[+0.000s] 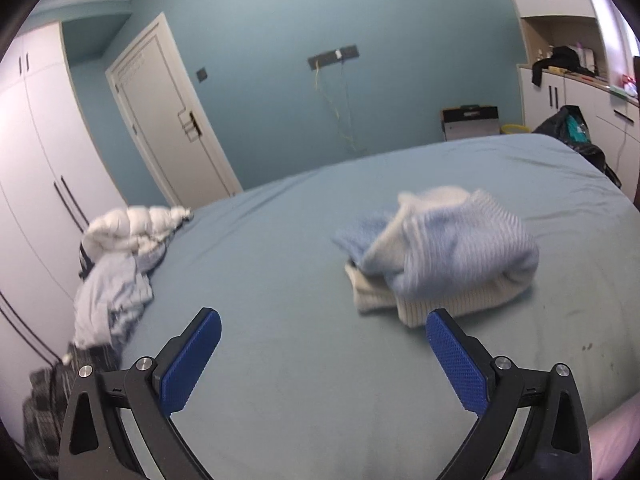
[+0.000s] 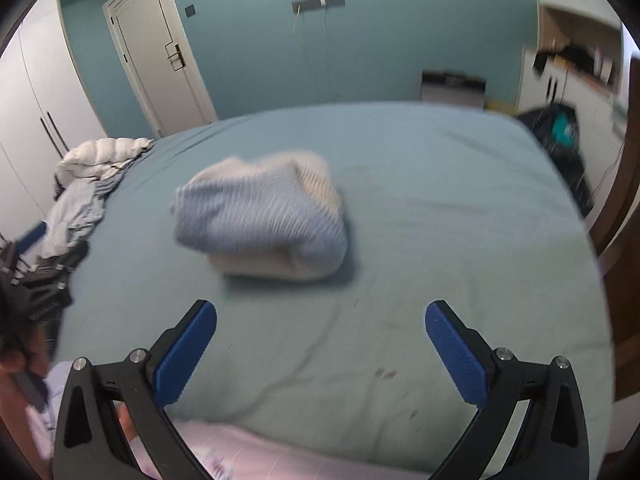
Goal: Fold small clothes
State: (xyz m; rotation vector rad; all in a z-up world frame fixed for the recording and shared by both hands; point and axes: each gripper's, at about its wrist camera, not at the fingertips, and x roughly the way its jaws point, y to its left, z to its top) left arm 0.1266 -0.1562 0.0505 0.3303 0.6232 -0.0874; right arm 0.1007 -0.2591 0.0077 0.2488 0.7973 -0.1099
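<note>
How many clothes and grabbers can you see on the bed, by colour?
Blue-and-cream sweater: 1
White puffy jacket: 1
Light blue garment: 1
Dark checked cloth: 1
Grabbers, both open over the bed: left gripper, right gripper: 2
Total: 6

Left gripper and right gripper, black curved frames, blue textured pads, silver screws

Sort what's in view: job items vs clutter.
Job:
- blue and cream sweater, bundled mid-bed
- left tongs, open, empty
- right tongs, open, empty
- bed, the work surface

Clutter:
- white puffer jacket at the bed's left edge
- pale blue cloth beside it
- black bag
- door
</note>
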